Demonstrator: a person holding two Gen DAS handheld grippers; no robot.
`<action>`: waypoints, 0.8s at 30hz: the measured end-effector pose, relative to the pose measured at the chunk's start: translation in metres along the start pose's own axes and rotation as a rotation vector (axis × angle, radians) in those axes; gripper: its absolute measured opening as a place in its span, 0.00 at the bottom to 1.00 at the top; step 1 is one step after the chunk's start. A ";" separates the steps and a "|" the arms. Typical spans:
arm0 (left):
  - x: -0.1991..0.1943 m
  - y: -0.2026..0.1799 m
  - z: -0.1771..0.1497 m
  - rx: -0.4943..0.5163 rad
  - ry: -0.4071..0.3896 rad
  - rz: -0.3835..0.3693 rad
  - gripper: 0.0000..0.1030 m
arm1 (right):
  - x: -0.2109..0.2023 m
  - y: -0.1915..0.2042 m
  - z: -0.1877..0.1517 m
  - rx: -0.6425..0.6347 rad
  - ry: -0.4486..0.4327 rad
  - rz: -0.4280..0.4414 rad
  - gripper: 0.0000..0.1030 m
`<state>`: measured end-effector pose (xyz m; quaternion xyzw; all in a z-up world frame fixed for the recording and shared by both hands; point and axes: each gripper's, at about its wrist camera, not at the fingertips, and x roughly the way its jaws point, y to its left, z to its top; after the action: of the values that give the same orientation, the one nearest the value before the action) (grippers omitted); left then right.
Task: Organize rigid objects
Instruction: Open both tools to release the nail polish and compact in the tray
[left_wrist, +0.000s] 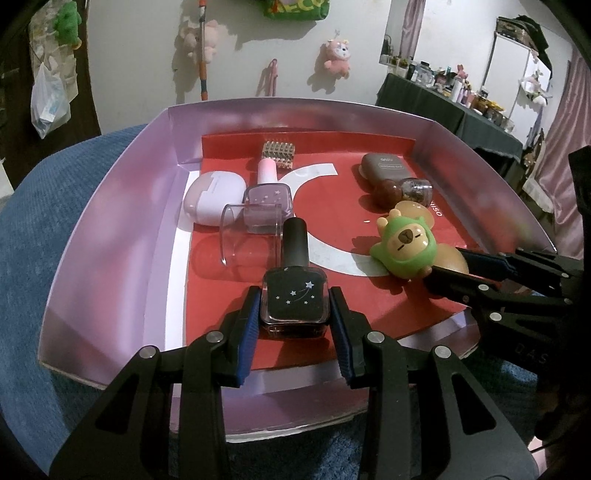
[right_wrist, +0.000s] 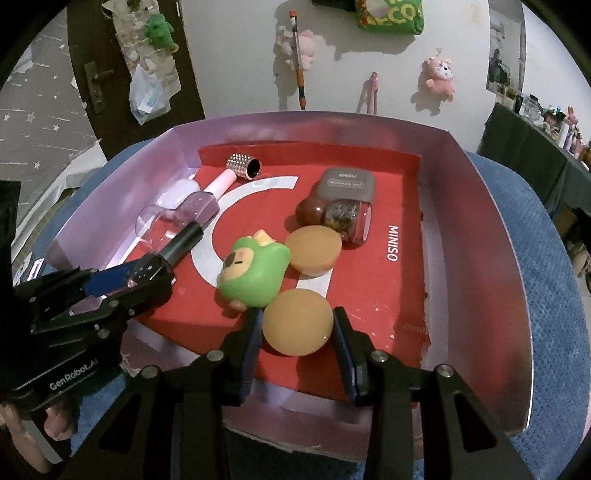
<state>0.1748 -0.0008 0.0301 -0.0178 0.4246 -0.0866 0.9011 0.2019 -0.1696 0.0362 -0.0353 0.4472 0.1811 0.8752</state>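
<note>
Inside the tray (left_wrist: 110, 229), our left tool (left_wrist: 293, 314) pinches the black bottle (left_wrist: 293, 295), our right tool (right_wrist: 297, 332) apparently the amber disc (right_wrist: 297, 321), for sorting.

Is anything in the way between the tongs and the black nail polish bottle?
No. The left tongs already squeeze the black nail polish bottle on both sides, with nothing between. The right tongs likewise clamp an orange disc, with the green toy touching it just beyond.
</note>
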 end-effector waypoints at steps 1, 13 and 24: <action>0.000 0.000 0.000 -0.001 0.000 -0.001 0.33 | 0.000 0.000 0.000 0.000 0.000 0.000 0.39; 0.000 0.001 0.000 -0.002 -0.003 0.004 0.34 | 0.002 0.001 -0.001 0.008 -0.005 -0.005 0.39; -0.004 0.005 0.001 -0.012 -0.027 0.059 0.58 | -0.001 0.000 0.000 0.011 -0.012 -0.006 0.44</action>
<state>0.1737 0.0045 0.0336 -0.0116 0.4133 -0.0572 0.9087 0.2012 -0.1696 0.0370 -0.0307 0.4428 0.1761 0.8786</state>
